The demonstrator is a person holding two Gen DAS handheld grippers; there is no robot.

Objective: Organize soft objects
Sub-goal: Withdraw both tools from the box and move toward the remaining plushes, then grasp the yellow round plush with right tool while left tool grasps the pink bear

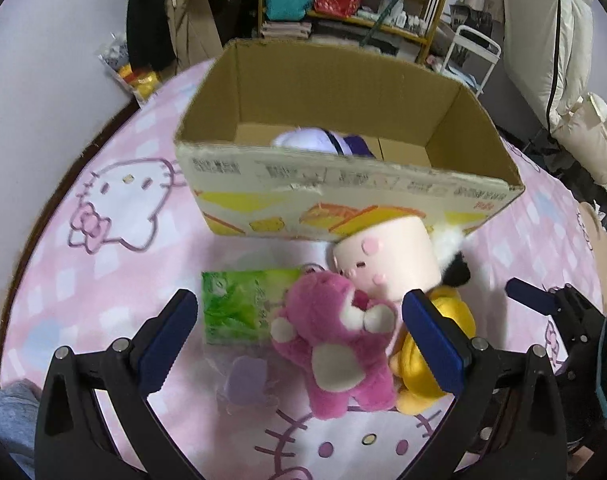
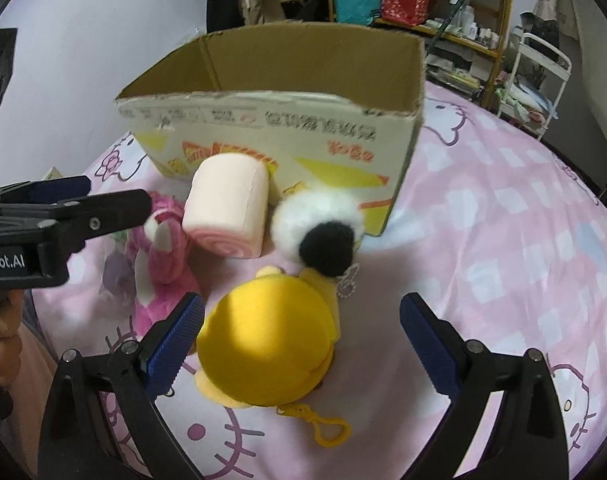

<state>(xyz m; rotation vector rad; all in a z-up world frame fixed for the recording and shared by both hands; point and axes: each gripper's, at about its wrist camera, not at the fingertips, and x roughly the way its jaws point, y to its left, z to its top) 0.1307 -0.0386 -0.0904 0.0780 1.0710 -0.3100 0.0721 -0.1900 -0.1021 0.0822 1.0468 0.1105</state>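
Both tongs gape empty: left tongs (image 1: 299, 344) straddle pink bear (image 1: 335, 344), right tongs (image 2: 301, 344) yellow plush (image 2: 267, 340).

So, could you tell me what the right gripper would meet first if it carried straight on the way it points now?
Most likely the yellow plush: it lies just ahead of the open right gripper, nearer its left finger. Beyond it sits the black-and-white pompom, then the cardboard box. Depth is hard to judge.

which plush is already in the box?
The white-and-purple plush, lying inside the cardboard box behind its front wall. The pink bear, yellow plush, pink roll plush and white-and-black pompom lie outside on the bedsheet.
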